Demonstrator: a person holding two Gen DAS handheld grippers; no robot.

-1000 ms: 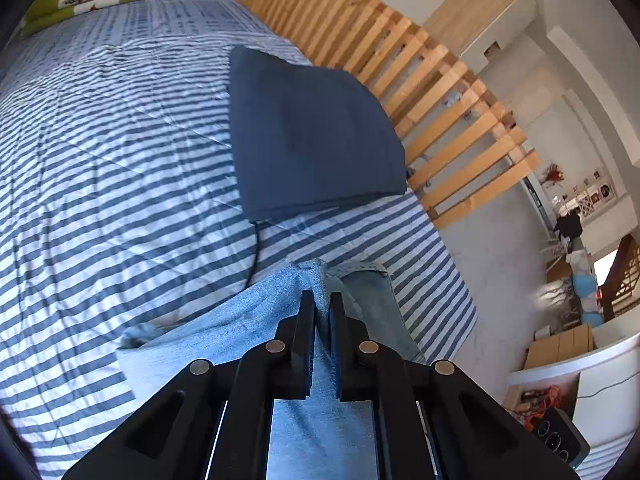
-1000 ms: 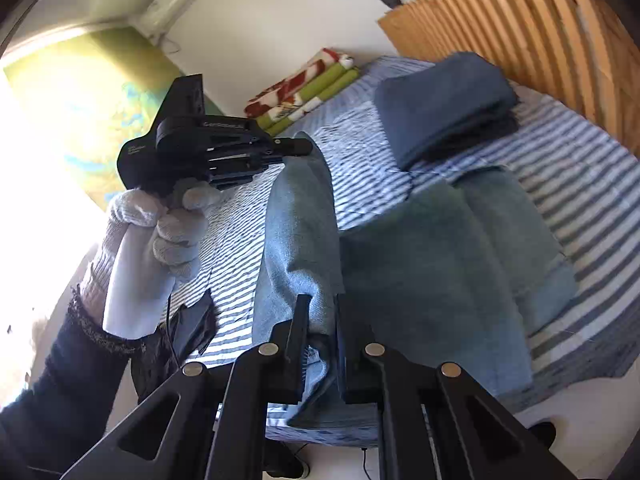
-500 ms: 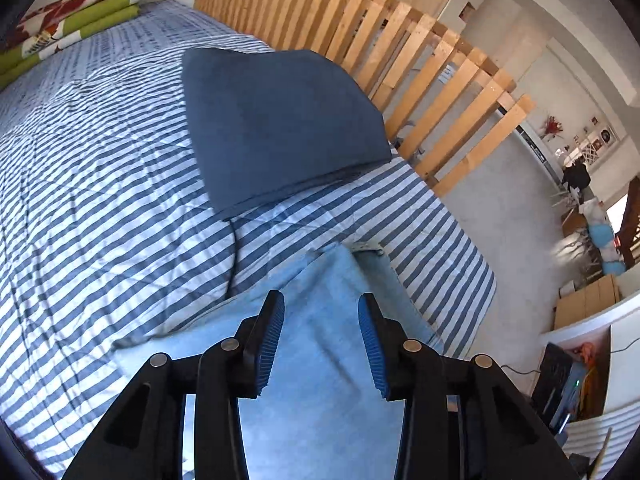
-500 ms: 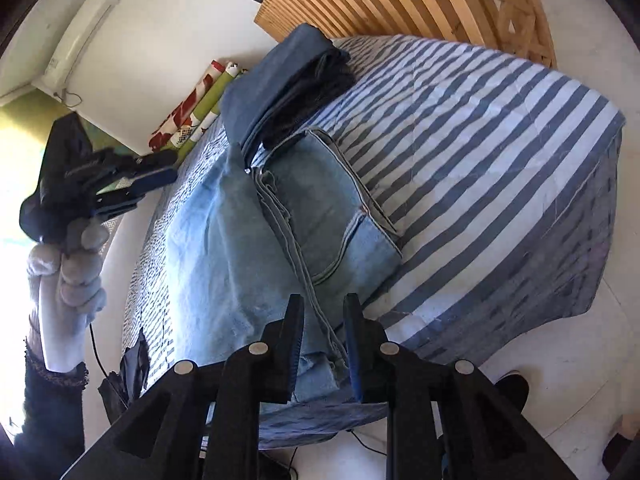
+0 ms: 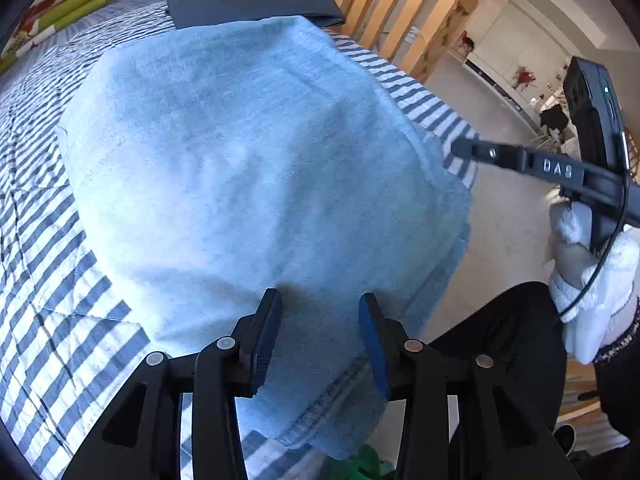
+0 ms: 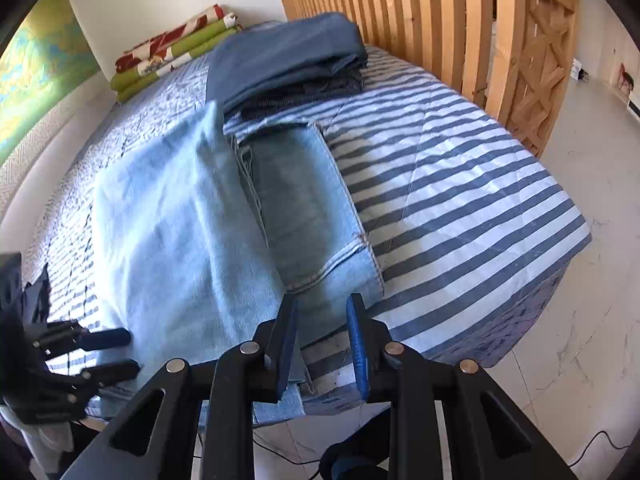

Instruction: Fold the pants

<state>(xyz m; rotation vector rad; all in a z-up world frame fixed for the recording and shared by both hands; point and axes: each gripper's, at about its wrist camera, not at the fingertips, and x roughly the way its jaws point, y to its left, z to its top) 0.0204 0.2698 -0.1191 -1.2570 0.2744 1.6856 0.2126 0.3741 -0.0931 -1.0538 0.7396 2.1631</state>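
The light blue jeans [image 6: 224, 236] lie folded on the striped bedspread [image 6: 460, 208], just ahead of both claws and running away from them toward the head of the bed. In the right wrist view the folded leg panel lies left of the right gripper [image 6: 320, 340], while the waist part with its seams and pocket stitching sits straight ahead of the fingertips; the near edge of the denim hangs a little over the bed's edge, below and between the jaws. The right gripper stands spread to a middling gap with nothing between its blue pads, the cloth just under and beyond them.

In the left wrist view the jeans [image 5: 248, 168] fill nearly everything ahead of the left gripper [image 5: 320, 332], whose jaws are wide apart and grip nothing; the denim's near edge lies just beneath the fingertips, whether touching I cannot tell.

Beyond the jeans, farther from the claws, a stack of dark blue folded clothes [image 6: 288, 64] rests on the bedspread beside the wooden slatted rail [image 6: 440, 24]. Farther still, green and red pillows [image 6: 168, 60] lie against the wall. To the right of the left gripper, the gloved right hand [image 5: 592, 280] holds its tool over the floor.
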